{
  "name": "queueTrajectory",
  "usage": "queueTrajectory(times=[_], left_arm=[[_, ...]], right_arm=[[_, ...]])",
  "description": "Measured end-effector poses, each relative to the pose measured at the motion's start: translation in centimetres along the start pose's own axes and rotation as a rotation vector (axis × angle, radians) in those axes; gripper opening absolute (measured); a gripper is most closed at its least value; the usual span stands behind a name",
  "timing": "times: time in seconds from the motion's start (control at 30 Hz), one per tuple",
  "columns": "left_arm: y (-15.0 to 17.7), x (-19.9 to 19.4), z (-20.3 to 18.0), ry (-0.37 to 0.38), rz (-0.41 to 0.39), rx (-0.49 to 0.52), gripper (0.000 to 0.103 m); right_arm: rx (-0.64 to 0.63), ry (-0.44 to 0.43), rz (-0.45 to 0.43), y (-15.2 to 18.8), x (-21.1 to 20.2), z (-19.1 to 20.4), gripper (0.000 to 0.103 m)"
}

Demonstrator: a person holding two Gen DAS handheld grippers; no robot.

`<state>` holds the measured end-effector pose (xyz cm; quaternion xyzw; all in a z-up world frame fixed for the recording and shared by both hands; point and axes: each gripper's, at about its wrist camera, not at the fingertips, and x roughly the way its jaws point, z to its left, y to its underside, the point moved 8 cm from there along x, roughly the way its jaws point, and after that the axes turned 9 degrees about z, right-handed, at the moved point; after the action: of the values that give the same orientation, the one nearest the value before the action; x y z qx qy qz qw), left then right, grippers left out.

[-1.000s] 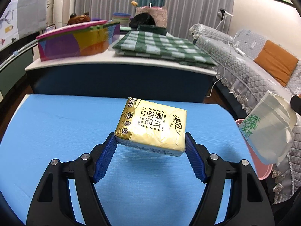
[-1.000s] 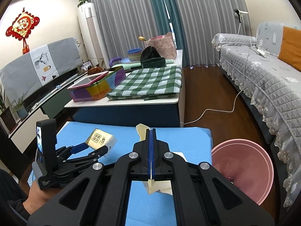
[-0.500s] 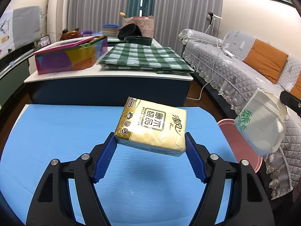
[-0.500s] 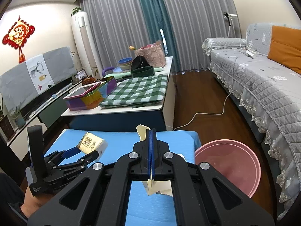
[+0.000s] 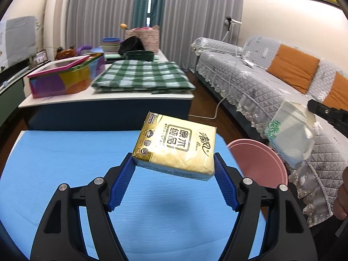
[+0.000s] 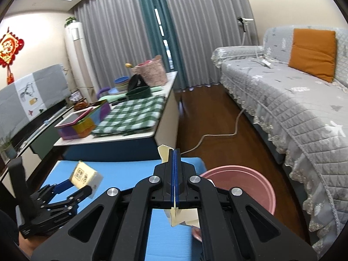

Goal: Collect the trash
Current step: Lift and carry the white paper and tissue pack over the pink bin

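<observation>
Aloft over the blue worktop (image 5: 54,163), a gold foil tissue pack (image 5: 176,150) is clamped between the blue pads of the left tongs (image 5: 174,174). A crumpled white paper wrapper with green bamboo print (image 5: 289,134) is pinched in the tightly clenched right tongs (image 6: 175,180), beside the round pink plastic basin (image 6: 261,180) on the floor

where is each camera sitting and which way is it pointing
Left wrist: sits on the left claw, looking forward over the blue table toward the sofa; its fingers clamp a gold tissue pack; a bit of the person's hand shows at right.
Right wrist: sits on the right claw, facing the pink bin and curtains; its fingers are shut on a paper wrapper.
Shared: the gold tissue pack, pink bin, blue table, checked cloth.
</observation>
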<state>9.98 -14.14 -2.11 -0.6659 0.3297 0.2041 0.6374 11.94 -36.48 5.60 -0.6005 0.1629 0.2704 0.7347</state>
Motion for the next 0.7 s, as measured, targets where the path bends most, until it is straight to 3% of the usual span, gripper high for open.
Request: queueTrajectory(times=[0.7], left_arm=[[-2.8, 4.7, -12.5, 0.151, 0.027, 0.115, 0.070]], right_arm=[[0.073, 0.205, 0.017, -0.2, 0.0, -8.9, 0.000]])
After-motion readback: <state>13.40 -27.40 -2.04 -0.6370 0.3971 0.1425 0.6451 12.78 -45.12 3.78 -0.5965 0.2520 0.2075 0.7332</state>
